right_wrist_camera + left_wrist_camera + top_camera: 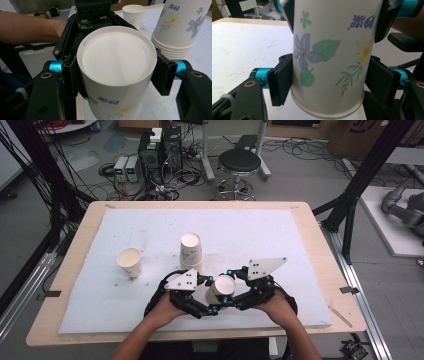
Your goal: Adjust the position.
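Paper cup (221, 289) clamped between both hand-held grippers, left (212, 309) and right (229, 272).

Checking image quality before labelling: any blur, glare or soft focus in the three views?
High view: even light, soft and coarse, paper cup small between the grippers. Left gripper view: cup print sharp, background soft. Right gripper view: cup base bright but not blown out, cup stack crisp.

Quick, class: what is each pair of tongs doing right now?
Left tongs: closed on the paper cup near its rim.
Right tongs: closed on the same paper cup near its base.
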Tool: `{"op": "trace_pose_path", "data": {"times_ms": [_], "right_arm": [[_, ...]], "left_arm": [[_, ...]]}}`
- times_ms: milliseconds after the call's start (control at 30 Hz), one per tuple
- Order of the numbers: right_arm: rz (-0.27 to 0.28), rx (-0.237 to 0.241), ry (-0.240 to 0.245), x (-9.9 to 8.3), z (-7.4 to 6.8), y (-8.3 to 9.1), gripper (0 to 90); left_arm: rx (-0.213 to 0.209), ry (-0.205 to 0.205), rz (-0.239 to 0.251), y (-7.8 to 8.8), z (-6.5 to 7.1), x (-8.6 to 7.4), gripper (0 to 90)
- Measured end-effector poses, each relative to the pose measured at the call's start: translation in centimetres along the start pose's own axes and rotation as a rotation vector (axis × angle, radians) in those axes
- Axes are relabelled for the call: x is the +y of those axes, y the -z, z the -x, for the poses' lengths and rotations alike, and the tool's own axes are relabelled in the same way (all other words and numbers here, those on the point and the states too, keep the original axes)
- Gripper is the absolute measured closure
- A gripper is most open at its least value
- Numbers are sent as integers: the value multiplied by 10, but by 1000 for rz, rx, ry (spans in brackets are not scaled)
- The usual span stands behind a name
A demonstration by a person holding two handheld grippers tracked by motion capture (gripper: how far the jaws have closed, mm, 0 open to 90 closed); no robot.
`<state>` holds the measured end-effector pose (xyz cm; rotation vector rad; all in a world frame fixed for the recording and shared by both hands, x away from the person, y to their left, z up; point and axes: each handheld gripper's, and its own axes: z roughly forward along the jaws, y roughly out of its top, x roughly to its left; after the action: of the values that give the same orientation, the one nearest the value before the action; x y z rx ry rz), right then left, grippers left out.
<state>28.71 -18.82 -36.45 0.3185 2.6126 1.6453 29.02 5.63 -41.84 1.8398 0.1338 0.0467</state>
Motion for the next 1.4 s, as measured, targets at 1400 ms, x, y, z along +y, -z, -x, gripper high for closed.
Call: {"op": "trace_pose_path", "data": {"times_ms": [1400], "right_arm": [[-270, 5, 154, 14, -7, -14, 188]], "left_arm": [[-34, -92, -534, 7, 3, 36, 352]]}}
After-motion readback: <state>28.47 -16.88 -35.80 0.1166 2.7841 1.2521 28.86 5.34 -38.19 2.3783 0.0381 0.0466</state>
